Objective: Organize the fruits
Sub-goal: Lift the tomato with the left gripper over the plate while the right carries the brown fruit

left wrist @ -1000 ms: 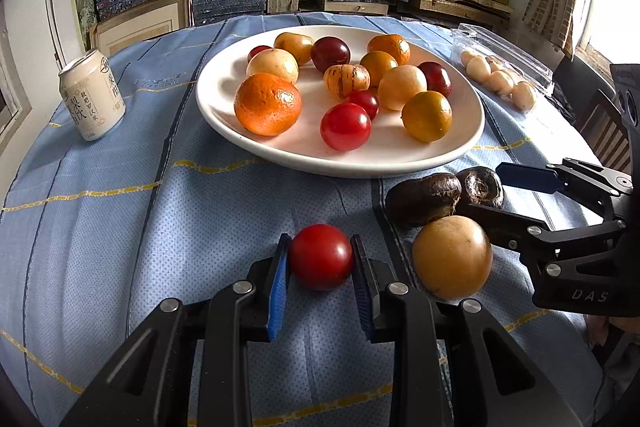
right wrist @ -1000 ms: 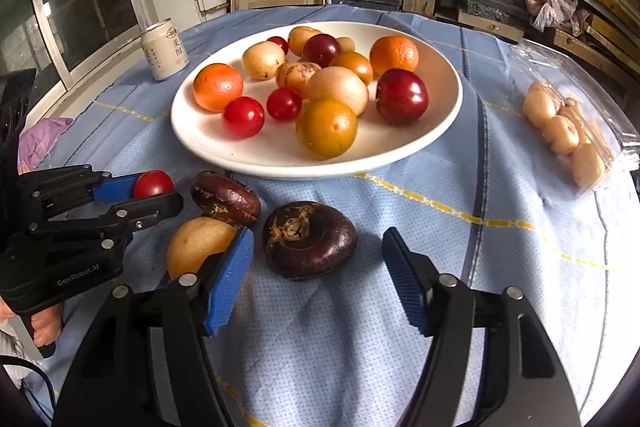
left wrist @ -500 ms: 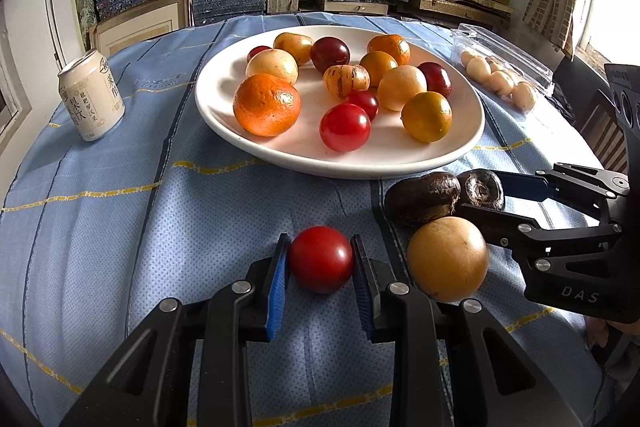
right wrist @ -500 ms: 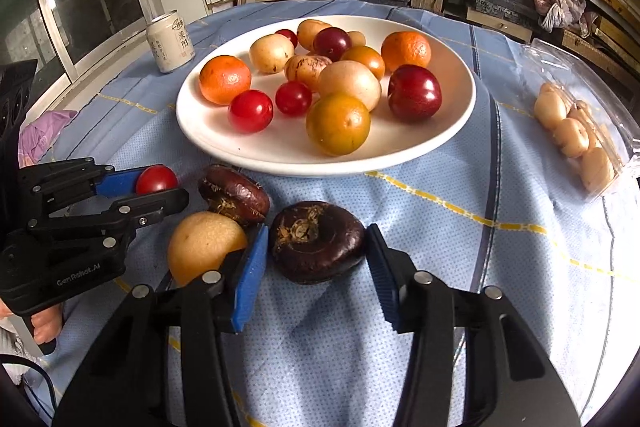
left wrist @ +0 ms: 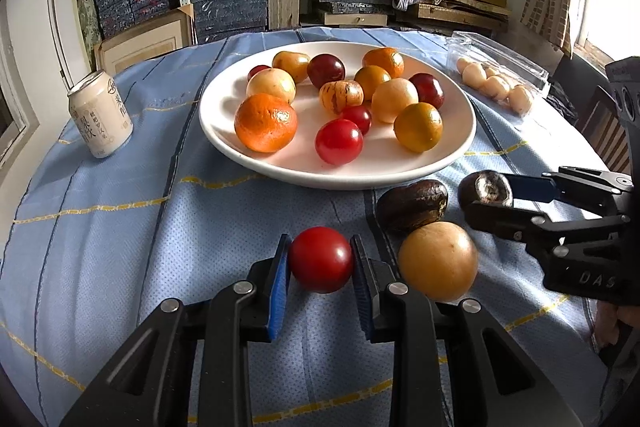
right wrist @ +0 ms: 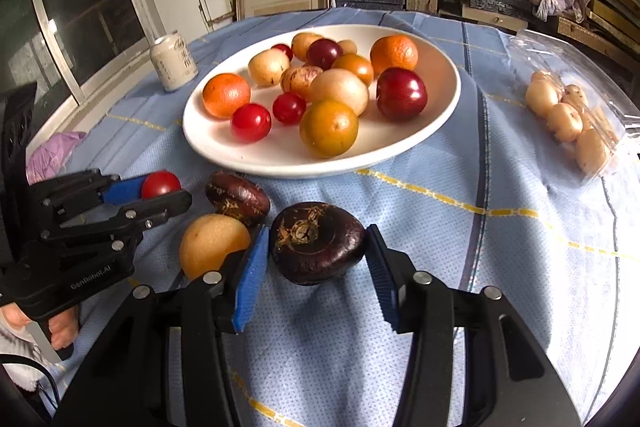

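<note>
A white plate holds several fruits: oranges, red tomatoes, dark plums, yellow fruits. My left gripper is shut on a red tomato near the table's front; it also shows in the right wrist view. My right gripper is shut on a dark brown round fruit, seen in the left wrist view. A second dark fruit and a tan round fruit lie on the cloth between the grippers.
A pale drink can stands at the left. A clear plastic box of small pale fruits lies at the right. The round table has a blue cloth. Shelves of boxes stand behind.
My right gripper moved forward around the dark brown fruit and closed on it. My left gripper stays shut on the red tomato.
</note>
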The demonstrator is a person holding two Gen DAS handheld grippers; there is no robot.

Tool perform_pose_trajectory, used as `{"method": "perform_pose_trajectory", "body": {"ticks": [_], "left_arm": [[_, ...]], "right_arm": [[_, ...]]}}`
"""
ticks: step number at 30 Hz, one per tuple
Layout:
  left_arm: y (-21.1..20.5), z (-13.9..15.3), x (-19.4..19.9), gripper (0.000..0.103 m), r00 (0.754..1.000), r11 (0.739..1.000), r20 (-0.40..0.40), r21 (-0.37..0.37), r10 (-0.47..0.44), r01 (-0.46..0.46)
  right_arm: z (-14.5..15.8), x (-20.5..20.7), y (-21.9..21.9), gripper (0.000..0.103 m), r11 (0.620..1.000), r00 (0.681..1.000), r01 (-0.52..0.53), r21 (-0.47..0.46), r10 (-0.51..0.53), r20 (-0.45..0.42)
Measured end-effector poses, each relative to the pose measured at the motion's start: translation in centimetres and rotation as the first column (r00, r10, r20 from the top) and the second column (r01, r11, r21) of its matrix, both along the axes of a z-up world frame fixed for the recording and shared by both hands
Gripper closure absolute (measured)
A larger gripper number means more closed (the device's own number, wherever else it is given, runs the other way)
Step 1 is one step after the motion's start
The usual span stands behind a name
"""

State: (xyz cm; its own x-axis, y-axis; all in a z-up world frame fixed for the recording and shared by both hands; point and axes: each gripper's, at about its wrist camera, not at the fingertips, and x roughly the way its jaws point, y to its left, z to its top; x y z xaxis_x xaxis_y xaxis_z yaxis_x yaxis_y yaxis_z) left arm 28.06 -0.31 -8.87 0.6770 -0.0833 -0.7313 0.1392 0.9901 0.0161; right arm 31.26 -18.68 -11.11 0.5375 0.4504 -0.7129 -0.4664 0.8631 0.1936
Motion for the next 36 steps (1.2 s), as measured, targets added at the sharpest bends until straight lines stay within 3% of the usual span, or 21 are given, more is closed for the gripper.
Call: {"method": "perform_pose_trajectory", "body": {"ticks": [12, 25, 31, 36], "left_arm": [[1.0, 3.8, -2.3, 0.074, 0.994, 0.999, 0.099, -0.035, 0.042, -0.038], [1.6, 6.2, -4.3, 0.074, 0.997, 0.995, 0.063, -0.090, 0.040, -0.035], [1.9, 9.5, -3.2, 0.074, 0.992, 0.999, 0.112, -0.011, 0.052, -0.051], [2.4, 12.6, -0.4, 0.074, 0.987, 0.996, 0.134, -0.007, 0.085, -0.085]], "right_arm": [[3.8, -6.1, -2.5, 0.055, 0.984, 0.994, 0.062, 0.165, -0.075, 0.079], [5.9, -10.8, -1.1, 0.055, 0.977, 0.986, 0.023, 0.213, -0.057, 0.154], [10.7, -10.5, -2.3, 0.055, 0.983, 0.971, 0.030, 0.179, -0.071, 0.228], [16.2, -9.4, -4.2, 0.055, 0.981, 0.947, 0.051, 0.188, -0.107, 0.302]]}}
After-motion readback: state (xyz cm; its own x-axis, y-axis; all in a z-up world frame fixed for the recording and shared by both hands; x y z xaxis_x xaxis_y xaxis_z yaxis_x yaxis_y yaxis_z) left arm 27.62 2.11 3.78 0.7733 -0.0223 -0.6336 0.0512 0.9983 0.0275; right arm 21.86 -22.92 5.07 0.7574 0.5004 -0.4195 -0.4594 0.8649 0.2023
